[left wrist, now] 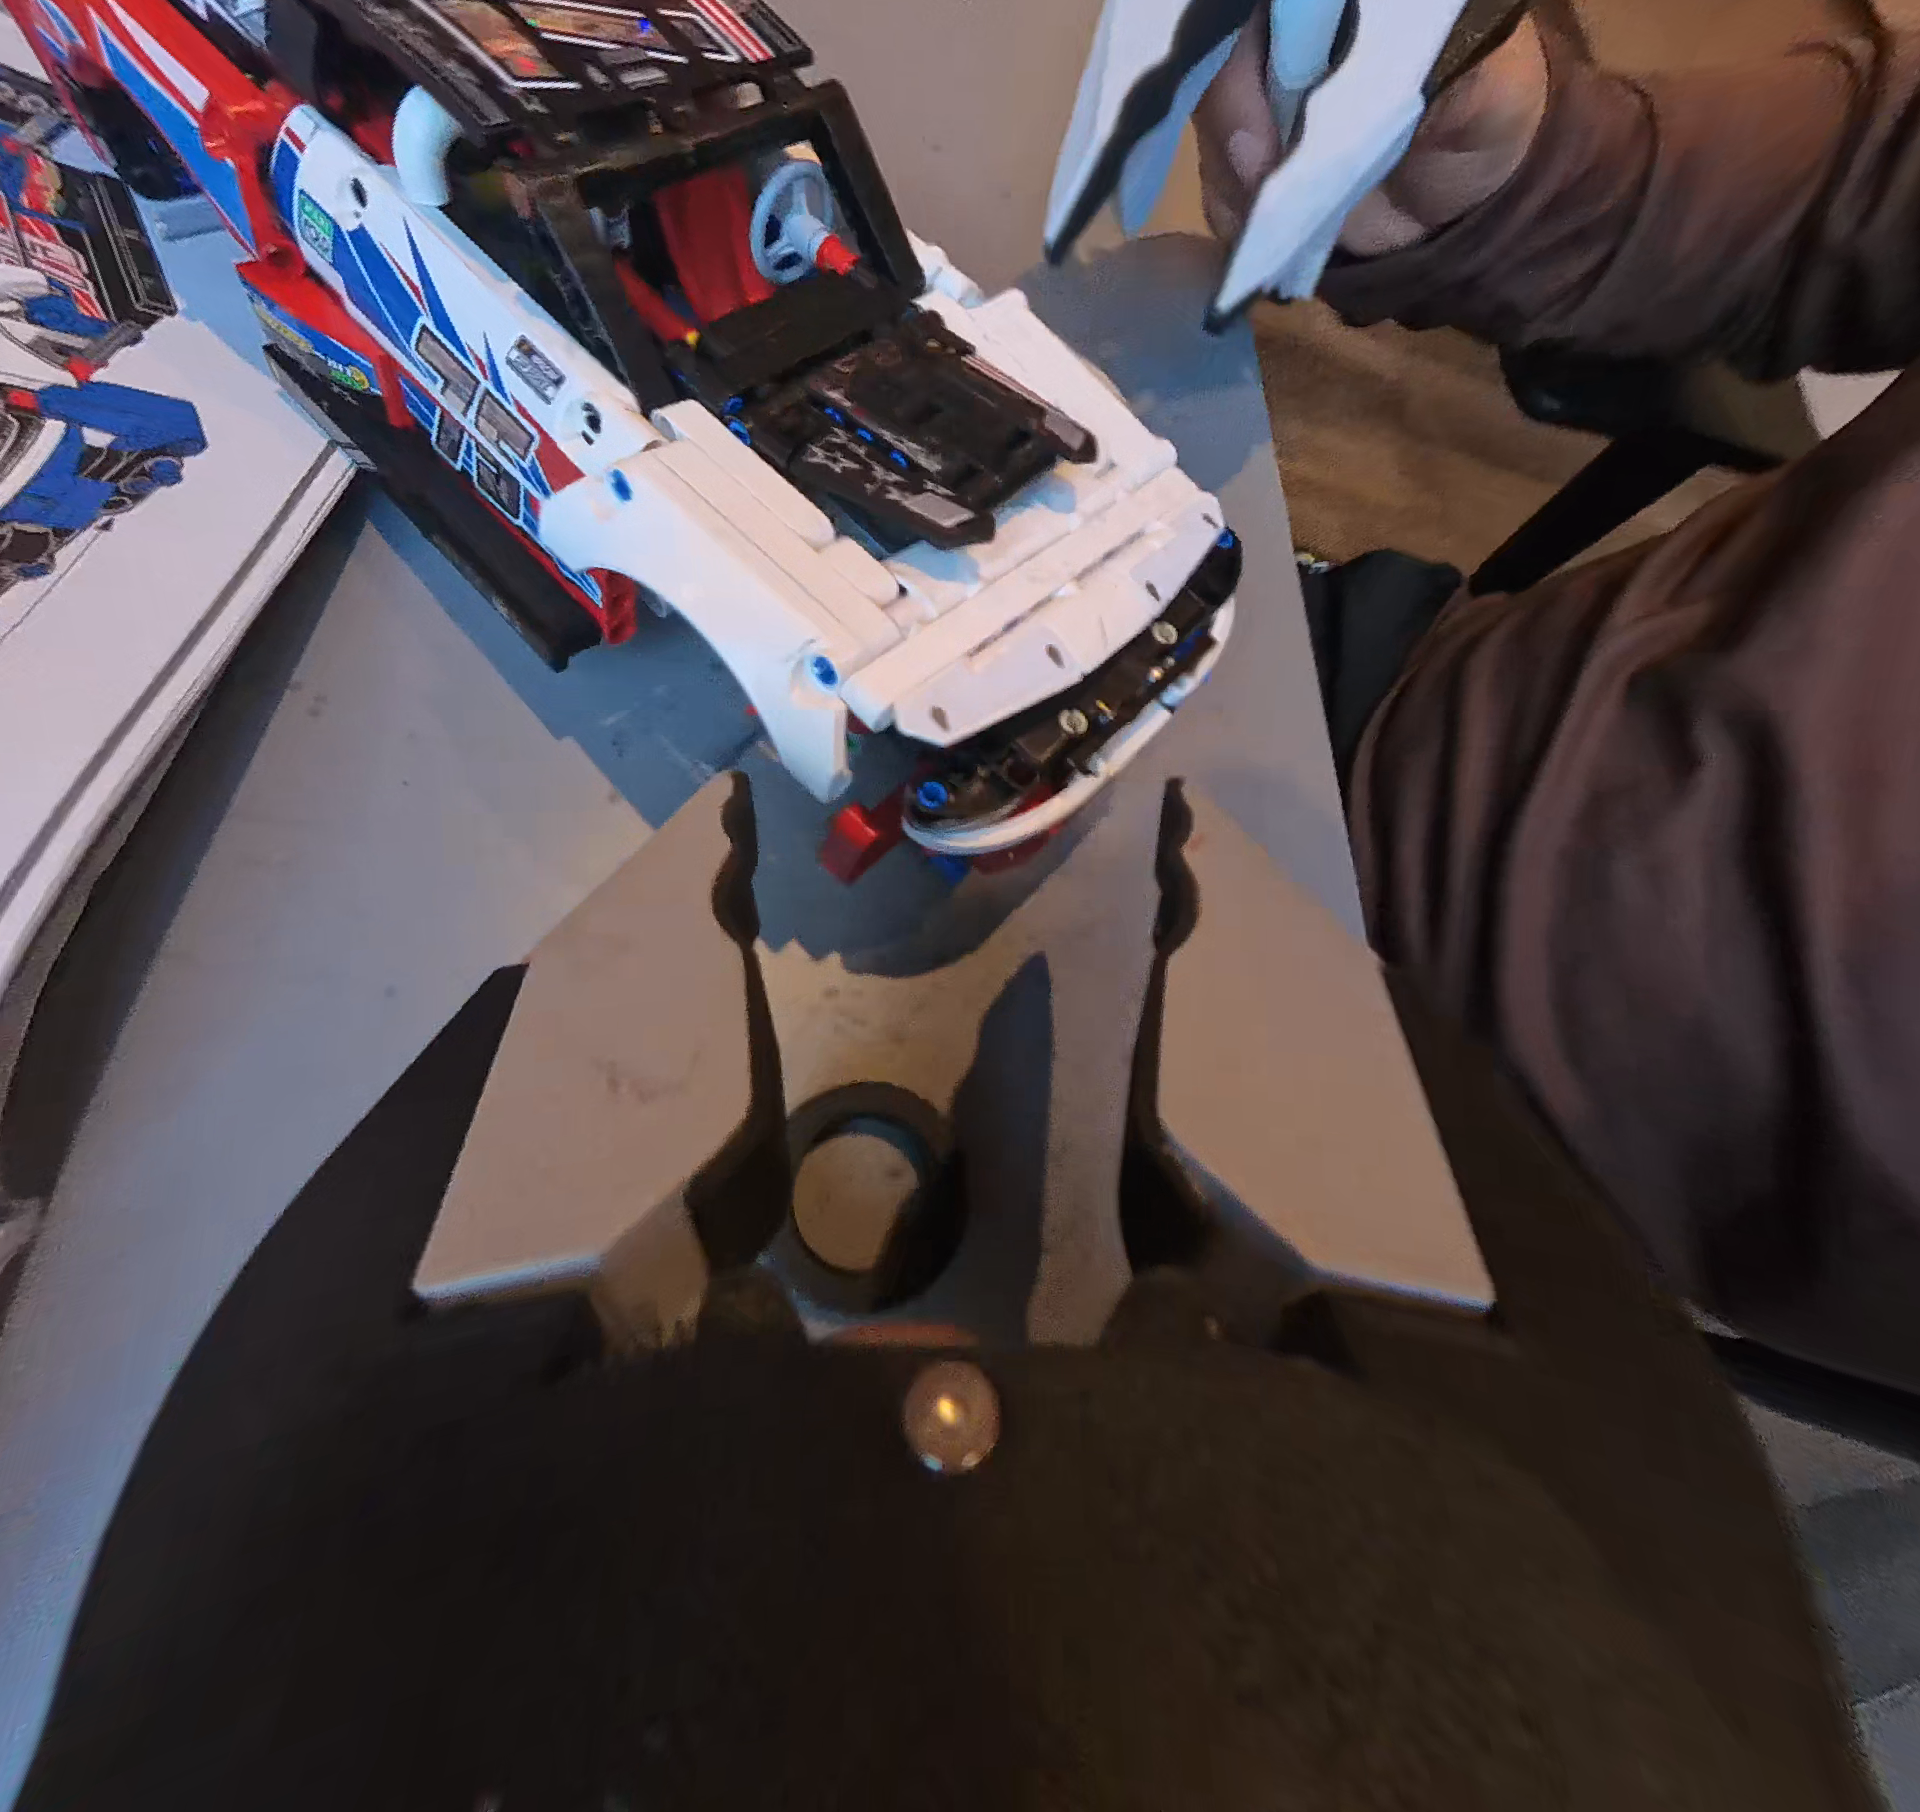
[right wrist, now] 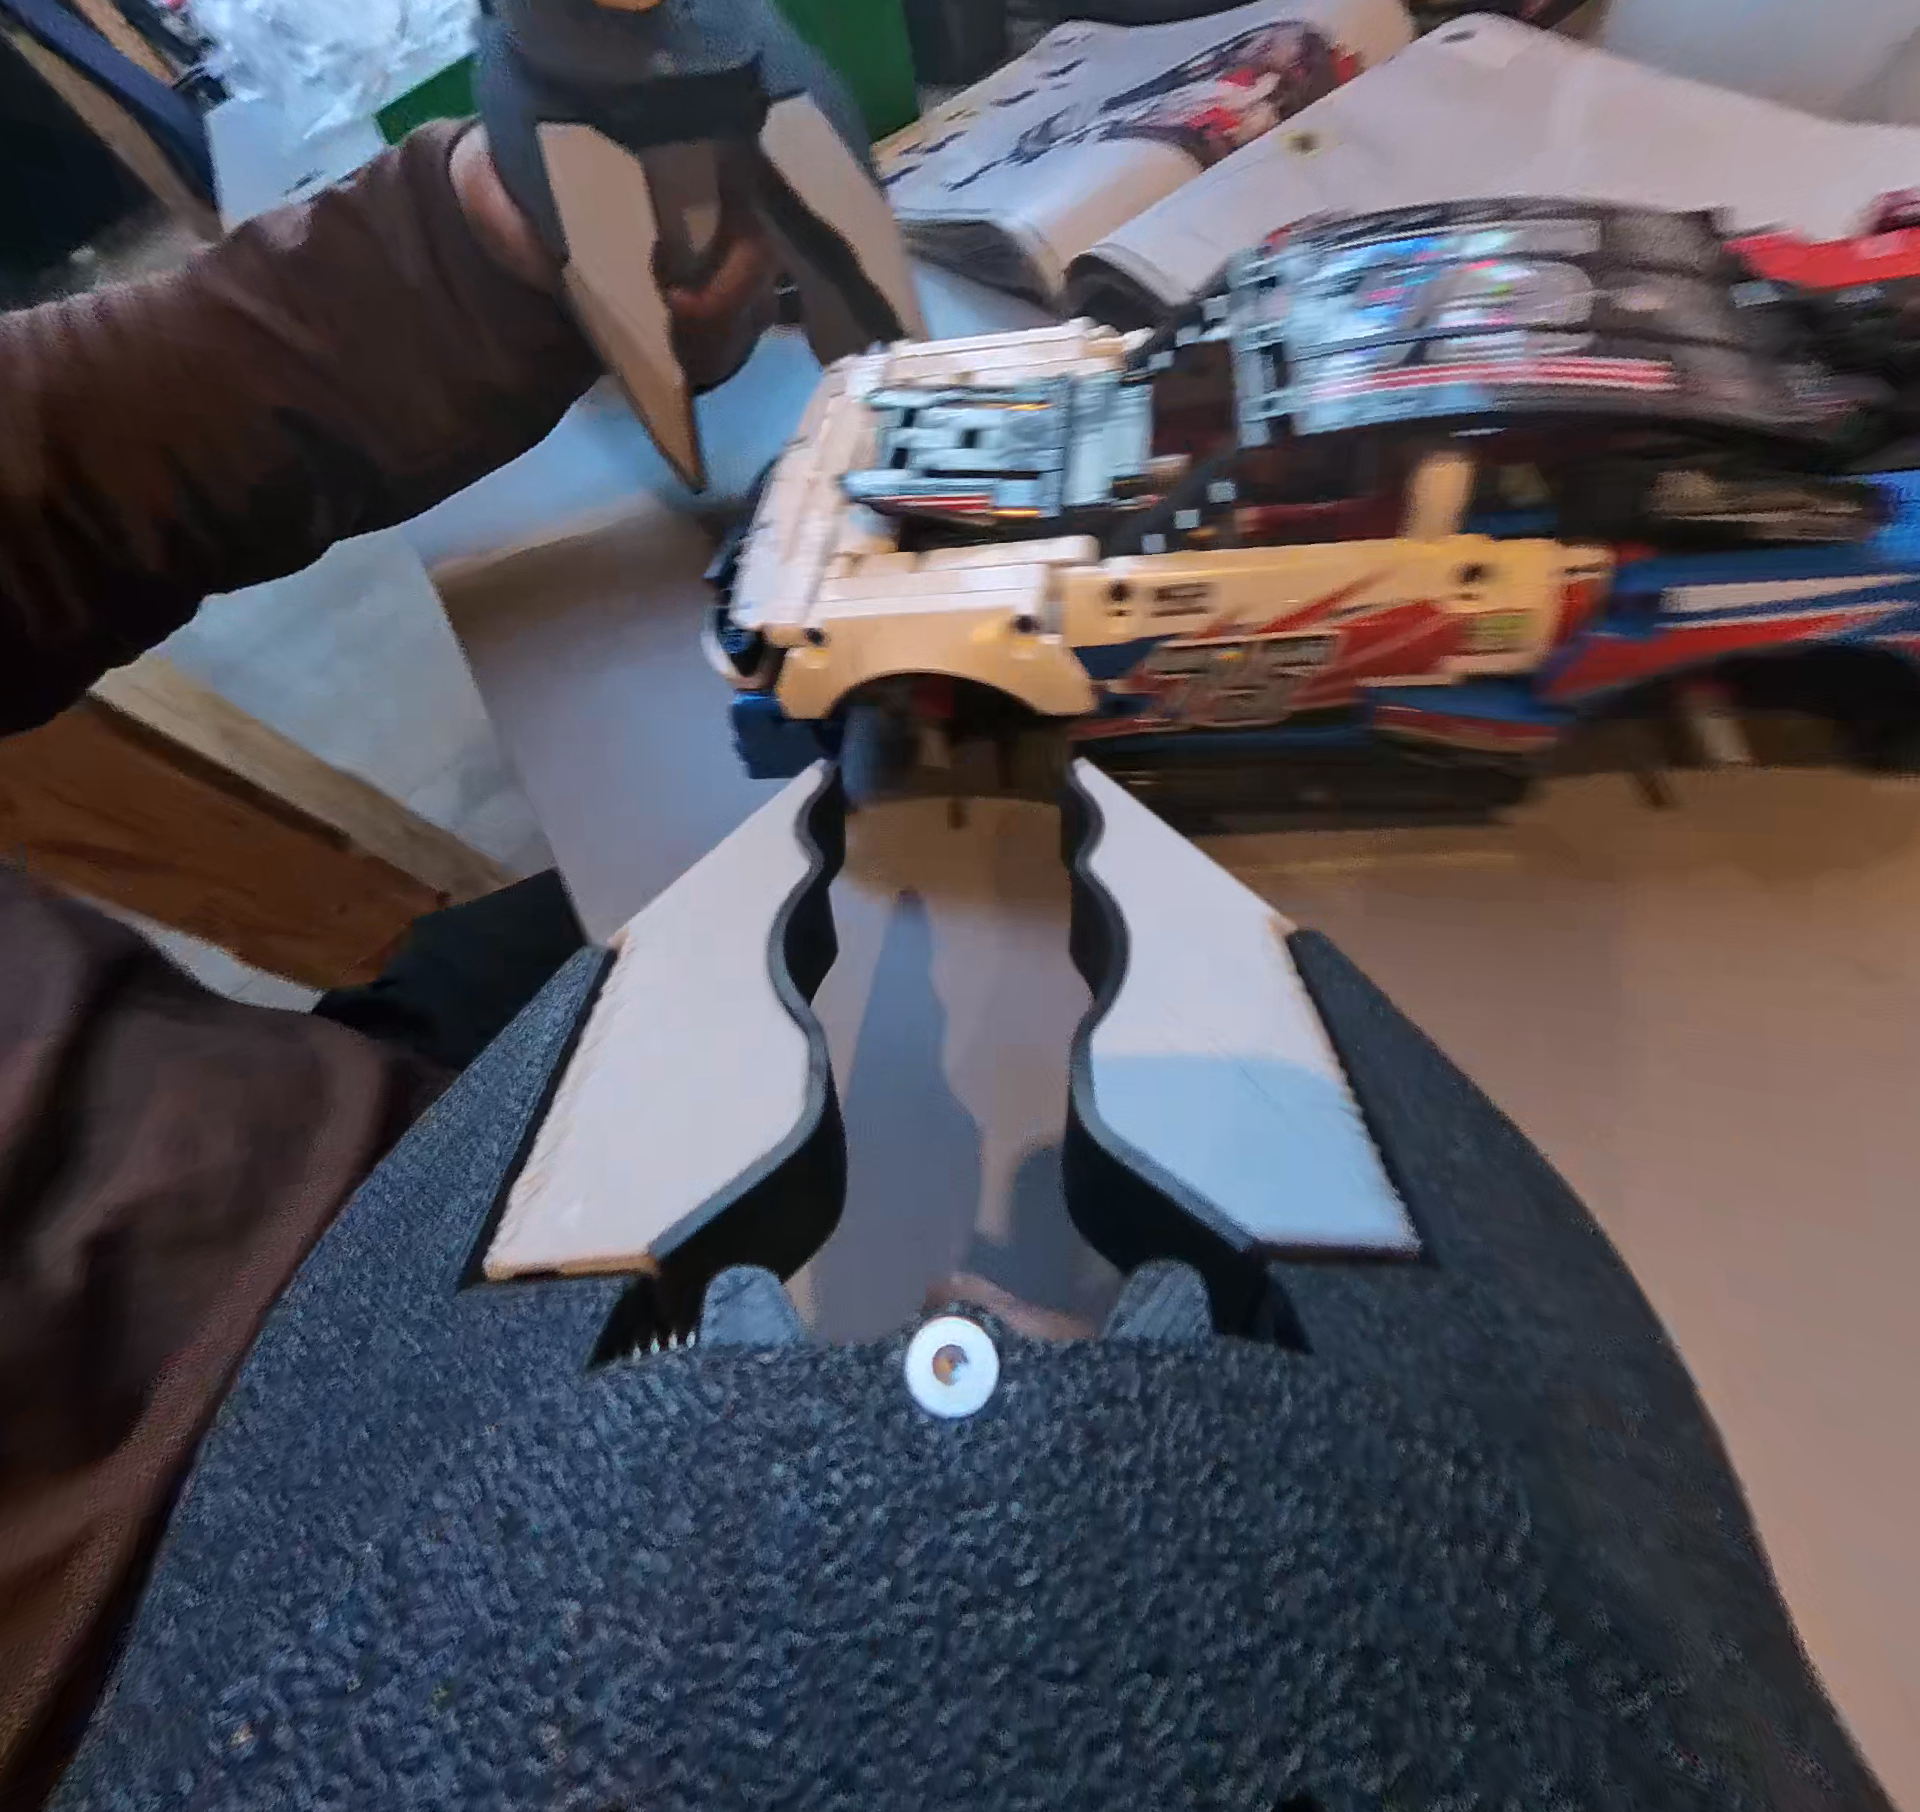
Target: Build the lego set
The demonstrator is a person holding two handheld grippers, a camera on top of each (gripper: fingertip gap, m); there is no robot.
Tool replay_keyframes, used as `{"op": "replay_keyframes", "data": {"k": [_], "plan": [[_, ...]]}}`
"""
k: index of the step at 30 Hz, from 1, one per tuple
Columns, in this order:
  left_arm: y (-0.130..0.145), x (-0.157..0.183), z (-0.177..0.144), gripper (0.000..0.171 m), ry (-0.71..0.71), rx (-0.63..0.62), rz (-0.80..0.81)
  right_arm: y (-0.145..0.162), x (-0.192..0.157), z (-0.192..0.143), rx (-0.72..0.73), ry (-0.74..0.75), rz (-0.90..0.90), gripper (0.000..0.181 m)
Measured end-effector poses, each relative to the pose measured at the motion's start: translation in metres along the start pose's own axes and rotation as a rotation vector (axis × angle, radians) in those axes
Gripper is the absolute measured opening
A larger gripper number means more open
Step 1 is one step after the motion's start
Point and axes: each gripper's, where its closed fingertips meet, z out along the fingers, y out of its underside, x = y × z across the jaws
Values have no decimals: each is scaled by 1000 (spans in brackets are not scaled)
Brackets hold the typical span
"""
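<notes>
Both grippers stand spread and empty: the left gripper [left wrist: 951, 796] faces the nose of the Lego race car [left wrist: 727, 432] head-on and sits just short of its front bumper, while the right gripper [right wrist: 951, 786] faces the car's flank at the empty front wheel arch [right wrist: 935, 713]. The car rests on the grey table [left wrist: 416, 827], its long axis running away from the left gripper toward the instruction booklet [left wrist: 125, 557]. A black tyre [left wrist: 862, 1201] lies loose between the left fingers, and, by my judgement, the left gripper is nearer both tyre and nose.

white, red, blue lego car [left wrist: 727, 474], grey table [left wrist: 416, 827]
</notes>
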Motion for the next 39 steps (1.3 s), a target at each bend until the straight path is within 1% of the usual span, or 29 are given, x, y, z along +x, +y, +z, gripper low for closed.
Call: {"op": "replay_keyframes", "data": {"k": [1,4,5,7,8,9,11,13,15,19,24,26,28,30,32,37,39], "plan": [[-1,-2,3,78,13,-3,-10,-3,12,-7,13,29,-3,44],[-8,-2,12,68,71,-14,14,-9,42,-24,38,84,27,46],[-8,0,11,73,95,-30,14,-10,45,-26,48,76,50,47],[-7,4,7,82,159,-70,13,-10,40,-25,69,44,69,47],[-6,3,4,87,164,-91,26,-5,37,-22,56,41,59,47],[-7,1,-2,98,155,-96,45,0,35,-18,35,52,40,47],[-14,-6,-16,97,133,-76,41,8,32,-12,9,66,8,46],[-16,-11,-25,100,123,-84,1,10,29,-9,-2,58,0,46],[-15,-14,-24,97,129,-85,-6,9,29,-7,0,58,2,46],[-3,-21,-9,99,170,-148,-53,6,27,-1,0,25,54,47],[2,-8,9,98,330,-190,-115,13,7,13,-42,-23,95,47],[-1,1,15,94,381,-188,-118,19,-5,17,-74,-44,67,47],[1,5,21,96,382,-200,-107,27,-12,21,-122,-30,-3,46],[2,10,26,91,386,-199,-95,33,-19,23,-162,-12,-79,45],[1,10,30,91,369,-184,-94,39,-25,26,-190,-2,-127,45],[0,12,33,94,372,-136,-117,48,-29,25,-213,18,-139,45],[4,8,31,89,349,-143,-123,49,-27,20,-201,32,-119,45]]}}
